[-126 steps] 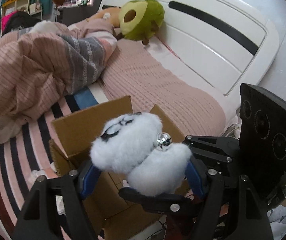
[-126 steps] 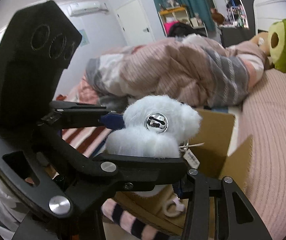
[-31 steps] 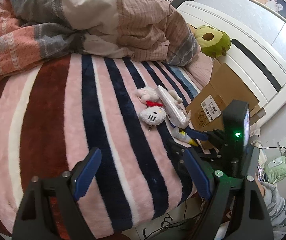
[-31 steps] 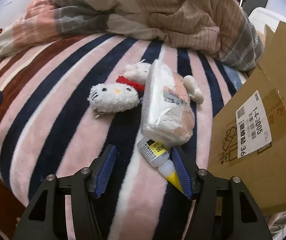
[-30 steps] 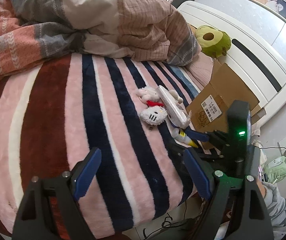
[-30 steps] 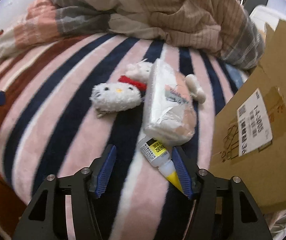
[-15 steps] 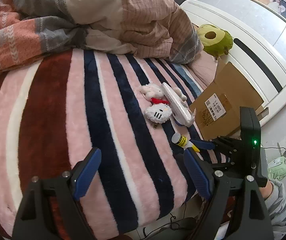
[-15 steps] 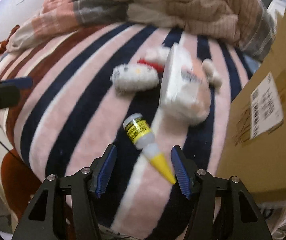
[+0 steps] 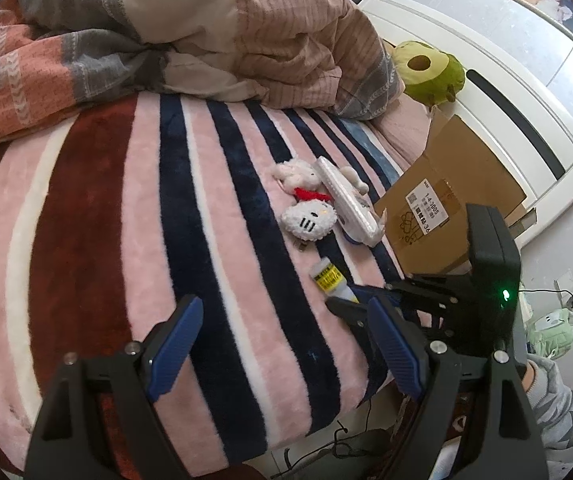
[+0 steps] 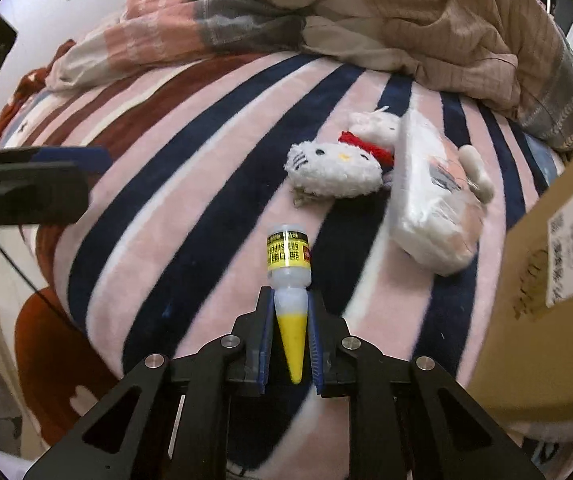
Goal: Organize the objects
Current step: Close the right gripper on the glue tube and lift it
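Observation:
A small glue bottle (image 10: 288, 256) with a yellow label and yellow cone cap lies on the striped blanket (image 10: 190, 208). My right gripper (image 10: 289, 304) is shut on its neck and cap, and the bottle's body points away from me. The left wrist view shows the same bottle (image 9: 326, 274) at the tip of the right gripper (image 9: 350, 300). Beyond it lie a white kitty plush (image 10: 334, 168) and a wrapped tissue pack (image 10: 430, 200). My left gripper (image 9: 284, 308) hangs open above the blanket with nothing between its fingers.
An open cardboard box (image 9: 446, 208) stands on the bed's right side near the white headboard (image 9: 526, 128). A crumpled duvet (image 9: 206, 32) fills the far part of the bed, with an avocado plush (image 9: 430, 72) beside it. The bed edge is just below both grippers.
My right gripper has closed on the glue bottle, which has swung from beside the tissue pack to point straight ahead. The left gripper has stayed open and still.

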